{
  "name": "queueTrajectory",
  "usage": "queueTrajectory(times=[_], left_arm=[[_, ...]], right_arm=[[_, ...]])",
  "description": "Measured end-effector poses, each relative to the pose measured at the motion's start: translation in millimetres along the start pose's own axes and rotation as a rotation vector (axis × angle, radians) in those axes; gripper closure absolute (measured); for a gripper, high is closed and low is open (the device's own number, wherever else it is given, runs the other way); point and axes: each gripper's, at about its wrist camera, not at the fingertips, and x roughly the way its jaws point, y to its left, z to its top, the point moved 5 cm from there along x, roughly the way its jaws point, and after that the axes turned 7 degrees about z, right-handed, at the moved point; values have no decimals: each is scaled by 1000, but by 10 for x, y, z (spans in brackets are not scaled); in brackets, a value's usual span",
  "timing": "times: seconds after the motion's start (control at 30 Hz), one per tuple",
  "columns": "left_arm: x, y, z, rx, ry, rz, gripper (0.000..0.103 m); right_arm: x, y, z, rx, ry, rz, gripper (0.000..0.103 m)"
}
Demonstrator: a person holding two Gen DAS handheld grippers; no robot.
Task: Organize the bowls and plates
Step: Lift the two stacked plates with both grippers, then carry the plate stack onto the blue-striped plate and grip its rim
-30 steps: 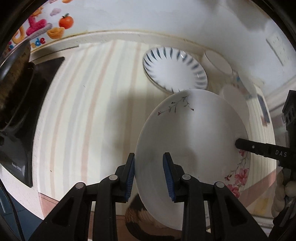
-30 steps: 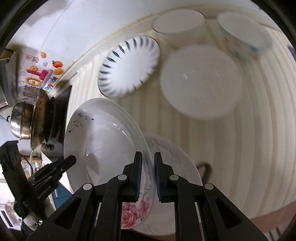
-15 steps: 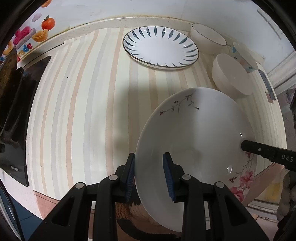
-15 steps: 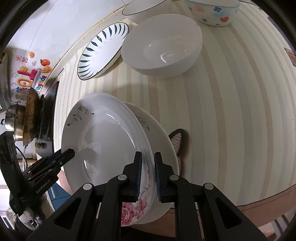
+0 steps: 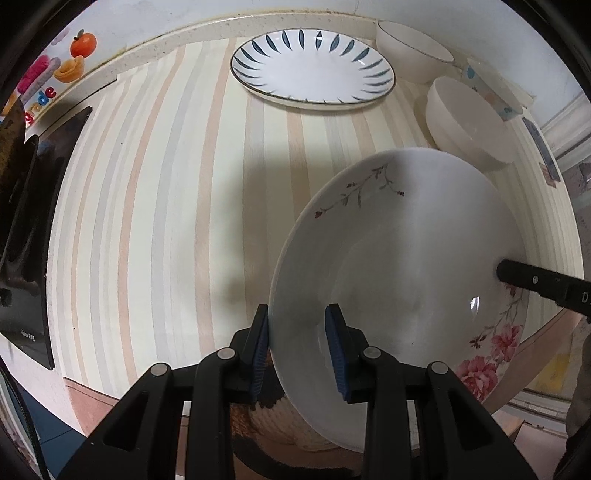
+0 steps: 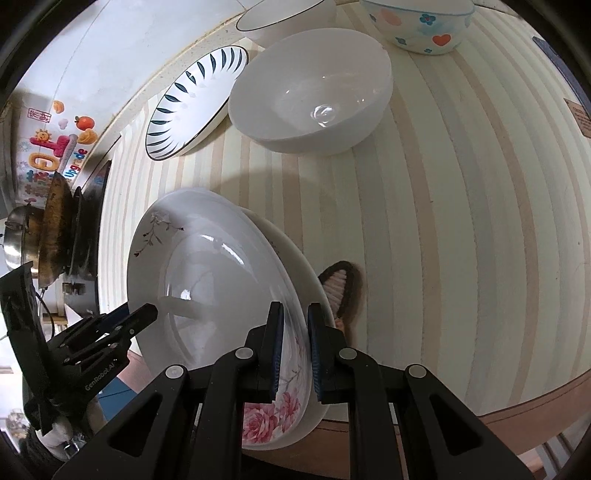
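Observation:
A white plate with pink flowers (image 5: 399, 266) is held by both grippers above the striped counter (image 5: 166, 206). My left gripper (image 5: 297, 354) is shut on its near rim. My right gripper (image 6: 293, 350) is shut on the flowered rim (image 6: 273, 413), and its finger shows at the plate's right edge in the left wrist view (image 5: 532, 280). A second floral plate (image 6: 291, 266) sits right under the held one. A blue-leaf plate (image 5: 312, 68) lies at the back. A plain white bowl (image 6: 314, 92), a thin-rimmed white bowl (image 5: 410, 44) and a hearts-and-flowers bowl (image 6: 417, 22) stand at the back right.
A black stove with a wok (image 6: 55, 229) and a steel pot (image 6: 18, 236) stands at the counter's left end. A brown brush-like object (image 6: 341, 288) lies beside the lower plate. The counter's front edge (image 6: 517, 402) runs close below the plates.
Both grippers have carried the flowered plate nearer to the counter, over the second floral plate. The back plate and bowls now appear nearer and sharper.

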Motion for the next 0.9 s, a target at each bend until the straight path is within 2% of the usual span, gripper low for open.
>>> queueTrajectory(times=[0.2,0.33,0.53,0.63,0.77,0.9], left_arm=[[14,-32,-22,20,-3,13,76],[13,-72,-27,33,1,17,76],[-74,-58,-5,27,2,6,76],[-169,30,22,7,3,-6,75],[-422,227,219,-63,-39,-54,75],[-580,451,760,-159,-94,-119,68]], right_arm=[[0,21,0,-16,6,-13,85],[10,44,8,7,28,0,79],[-46,-20,7,52,77,18,79],[-138,-69,28,81,90,20,75],[-400,-13,200,118,40,69,75],[-677,372,719,87,-76,160,71]])
